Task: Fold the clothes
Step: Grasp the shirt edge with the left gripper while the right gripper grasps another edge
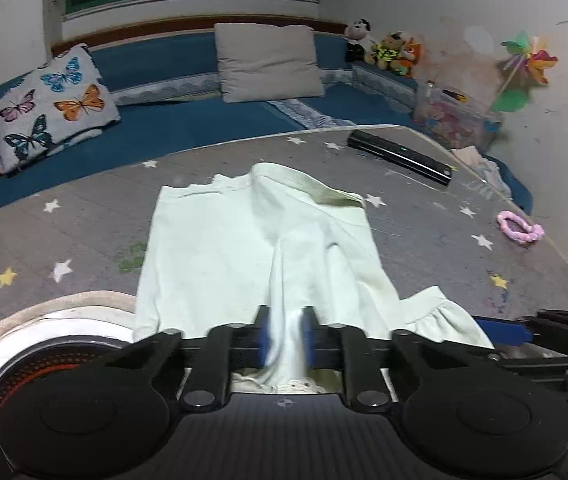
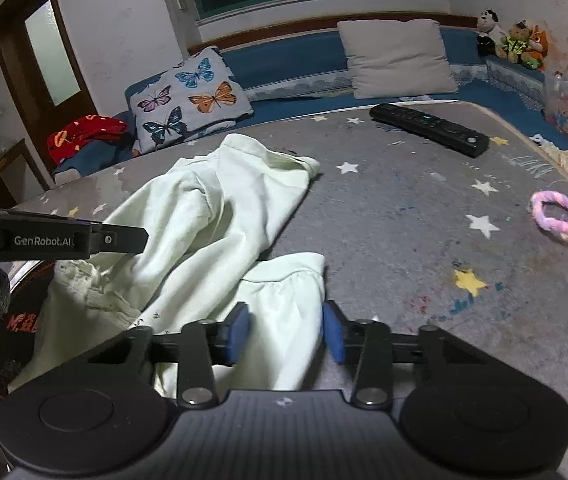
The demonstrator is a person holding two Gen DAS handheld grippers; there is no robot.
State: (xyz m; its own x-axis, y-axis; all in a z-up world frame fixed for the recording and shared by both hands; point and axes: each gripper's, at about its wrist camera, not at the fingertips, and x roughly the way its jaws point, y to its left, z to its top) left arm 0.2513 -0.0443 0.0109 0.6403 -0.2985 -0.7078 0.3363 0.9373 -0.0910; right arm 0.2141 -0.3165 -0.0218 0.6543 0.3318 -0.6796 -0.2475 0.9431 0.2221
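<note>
Remote and pink ring lie beyond garment; left tool clamps it, right tool apart.

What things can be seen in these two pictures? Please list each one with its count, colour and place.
garment: 1, pale green, crumpled on the table centre
table: 1, grey with star print, under everything
remote control: 1, black, far side of the table
rope ring: 1, pink, right part of the table
butterfly cushion: 1, grey with coloured butterflies, on the blue bench
plain cushion: 1, beige, on the bench under the window
plush toys: 3, mixed colours, bench corner
pinwheel: 1, multicoloured, by the right wall
red cloth: 1, red, bench left end
left tongs: 1, black with blue pads, shut on the garment
right tongs: 1, same colours, open around a garment edge
</note>
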